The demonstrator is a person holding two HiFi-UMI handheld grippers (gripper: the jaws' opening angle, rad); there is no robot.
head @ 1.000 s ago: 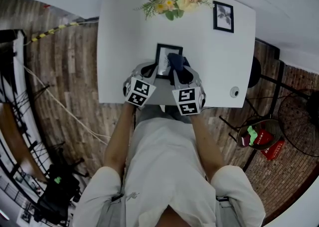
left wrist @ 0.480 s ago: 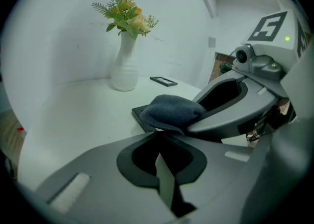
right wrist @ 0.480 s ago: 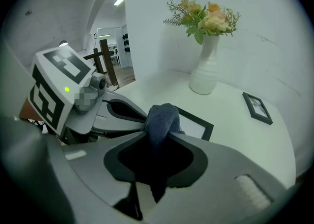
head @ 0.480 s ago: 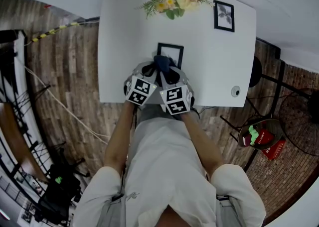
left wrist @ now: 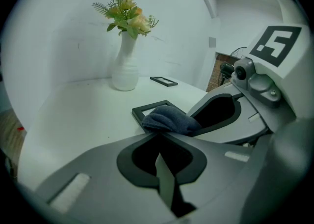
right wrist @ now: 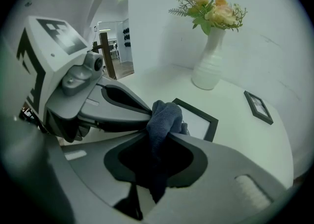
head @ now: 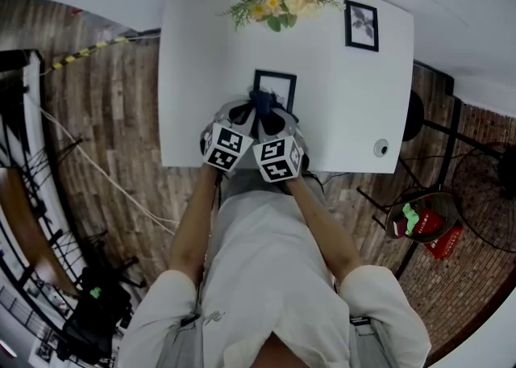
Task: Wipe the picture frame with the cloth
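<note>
White table (head: 193,76) stands against a pale wall on a brown plank floor (head: 105,116), and the picture frame (head: 275,82) lies flat near the middle of it. At the frame's near left corner sits the left gripper (left wrist: 159,137). Its jaws are pressed together at the tips, and nothing shows between them. Right against the frame's near edge, partly over the glass, is the dark blue cloth (right wrist: 164,117), bunched into a wad. The right gripper (right wrist: 162,138) comes in at the frame's near right side, close beside the left one. Its jaws are clamped on the cloth, and a fold of it hangs down in the gap behind the tips. Beyond the frame, at the table's far edge, stands a white ribbed vase (left wrist: 124,66) of yellow and peach flowers. Farther right of the frame, also toward the far edge, lies a smaller black frame (head: 361,26). Well to the frame's right, near the table's front corner, is a small round object (head: 380,148) too small to make out.
</note>
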